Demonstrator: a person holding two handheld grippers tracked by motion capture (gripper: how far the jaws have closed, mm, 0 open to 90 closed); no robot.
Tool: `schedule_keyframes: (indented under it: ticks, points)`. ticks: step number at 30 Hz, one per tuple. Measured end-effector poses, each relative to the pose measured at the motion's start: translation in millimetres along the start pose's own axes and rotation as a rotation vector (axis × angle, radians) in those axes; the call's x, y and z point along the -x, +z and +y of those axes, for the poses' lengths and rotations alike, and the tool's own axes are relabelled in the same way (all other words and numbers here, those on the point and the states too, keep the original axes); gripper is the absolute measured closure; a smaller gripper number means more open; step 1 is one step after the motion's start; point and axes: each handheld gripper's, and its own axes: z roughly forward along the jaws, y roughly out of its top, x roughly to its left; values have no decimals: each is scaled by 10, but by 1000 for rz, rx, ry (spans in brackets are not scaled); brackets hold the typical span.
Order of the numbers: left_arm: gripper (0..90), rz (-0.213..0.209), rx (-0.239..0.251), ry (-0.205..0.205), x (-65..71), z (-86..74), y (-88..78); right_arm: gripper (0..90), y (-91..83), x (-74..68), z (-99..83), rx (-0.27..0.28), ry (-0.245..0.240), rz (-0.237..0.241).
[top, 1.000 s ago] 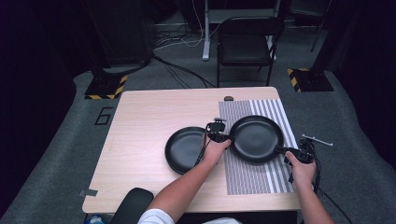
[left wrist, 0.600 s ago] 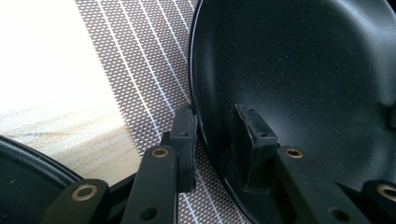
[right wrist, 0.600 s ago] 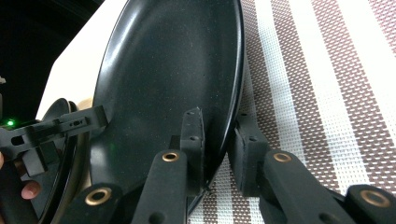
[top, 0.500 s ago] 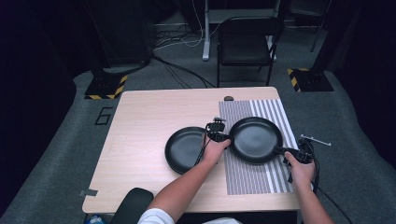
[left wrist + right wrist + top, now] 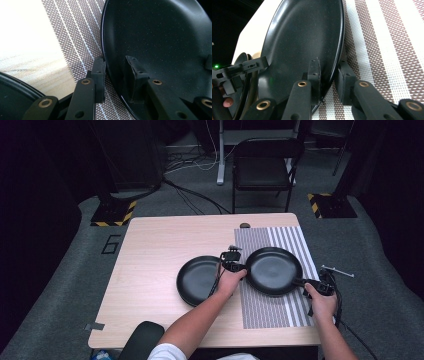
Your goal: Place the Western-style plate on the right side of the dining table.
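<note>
A black plate [image 5: 272,270] lies on the striped placemat [image 5: 280,240] at the table's right. My left gripper [image 5: 239,267] is shut on its left rim, with one jaw inside the plate [image 5: 162,37] and one outside, as the left gripper [image 5: 115,65] view shows. My right gripper [image 5: 302,281] is shut on the opposite rim; in the right gripper [image 5: 329,67] view its jaws straddle the edge of the plate [image 5: 299,37]. A second black plate [image 5: 200,280] rests on bare wood just to the left, beside my left hand.
The wooden table [image 5: 165,245] has free room on its left half. A small dark object [image 5: 244,225] sits at the far edge. A thin metal piece [image 5: 337,270] lies past the right edge. A black chair [image 5: 265,170] stands behind the table.
</note>
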Motion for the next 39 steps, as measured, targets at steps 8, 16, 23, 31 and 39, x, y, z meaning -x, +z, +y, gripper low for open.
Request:
schedule_keyframes:
  ticks: [8, 16, 23, 31, 39]
  points:
    - [703, 7, -9, 6, 3, -1, 0, 739, 14, -3, -6, -8, -4, -19]
    - [709, -6, -6, 5, -4, -3, -4, 722, 33, -1, -12, -26, -20, -46]
    - [646, -2, 8, 17, 28, -17, -10, 687, 47, -40, -29, -28, -78, -80]
    - [598, -18, 44, 11, 20, -12, -58, 663, 1, -94, -50, -26, -140, -119]
    - [533, -49, 77, 2, 3, 6, -153, 642, -133, -58, -17, 21, -114, -96]
